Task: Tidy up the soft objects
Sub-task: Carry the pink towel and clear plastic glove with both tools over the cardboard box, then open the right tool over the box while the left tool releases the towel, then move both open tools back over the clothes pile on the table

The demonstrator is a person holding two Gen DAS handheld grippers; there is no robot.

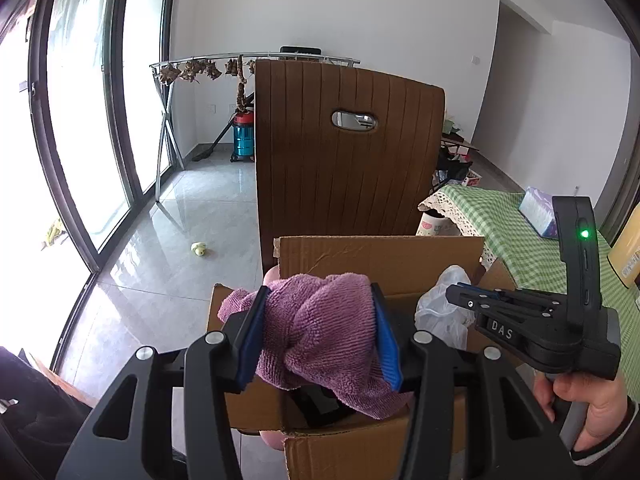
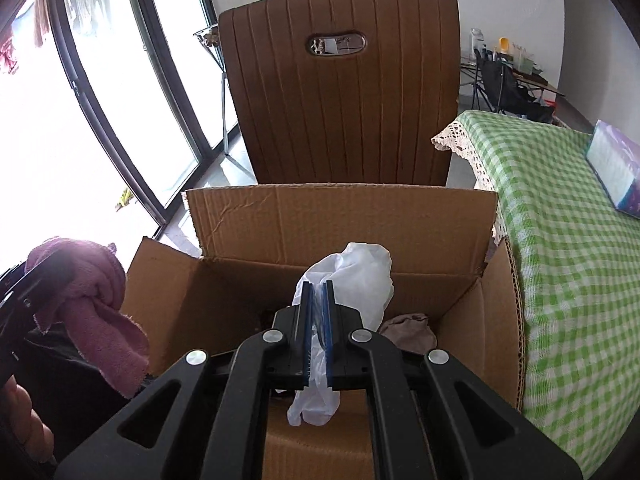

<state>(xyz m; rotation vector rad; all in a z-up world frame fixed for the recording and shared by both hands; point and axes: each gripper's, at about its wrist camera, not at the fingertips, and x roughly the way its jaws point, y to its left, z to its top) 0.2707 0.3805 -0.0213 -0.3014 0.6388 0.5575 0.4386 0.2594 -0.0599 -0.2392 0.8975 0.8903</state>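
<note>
My left gripper (image 1: 320, 292) is shut on a bunched purple towel (image 1: 320, 328), held over the near left part of an open cardboard box (image 1: 380, 252). My right gripper (image 2: 318, 284) is shut on a crumpled white plastic bag (image 2: 360, 272), which sticks out above and below the blue pads, over the inside of the box (image 2: 340, 220). From the left wrist view the right gripper (image 1: 454, 294) is to the right with the bag (image 1: 436, 312) at its tip. The towel (image 2: 100, 304) hangs at the left in the right wrist view. A dull pink cloth (image 2: 408, 332) lies inside the box.
A brown chair back (image 2: 340, 100) stands right behind the box. A table with a green checked cloth (image 2: 560, 240) and a tissue pack (image 2: 616, 168) is to the right. A person's hand (image 1: 592, 408) holds the right gripper's handle. A small yellow toy (image 1: 199, 249) lies on the floor.
</note>
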